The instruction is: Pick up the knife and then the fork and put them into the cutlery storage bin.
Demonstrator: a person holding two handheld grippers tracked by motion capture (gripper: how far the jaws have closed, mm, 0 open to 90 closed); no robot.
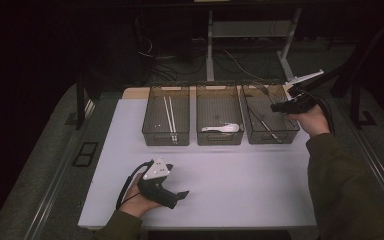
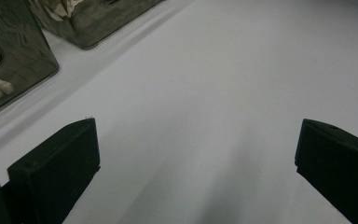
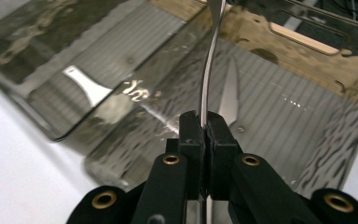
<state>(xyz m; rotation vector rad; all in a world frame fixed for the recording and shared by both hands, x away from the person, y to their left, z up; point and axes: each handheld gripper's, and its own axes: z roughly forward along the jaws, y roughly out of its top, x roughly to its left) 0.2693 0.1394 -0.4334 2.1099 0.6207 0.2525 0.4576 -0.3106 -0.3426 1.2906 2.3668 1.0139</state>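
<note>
Right gripper (image 3: 205, 128) has its jaws clamped on a knife (image 3: 209, 65) over the right bin (image 1: 292, 131), drop pending. Left gripper (image 2: 196, 158) idle, wide open, empty.

The near half of the surface (image 1: 230, 185) lay bare, giving wide room for passage. Three bins (image 1: 220, 114) stood side by side across the far half, walls nearly touching, barring any low crossing there. Their tops were open from above.

White table (image 1: 230, 190) bears three clear bins (image 1: 220, 120) side by side.
</note>
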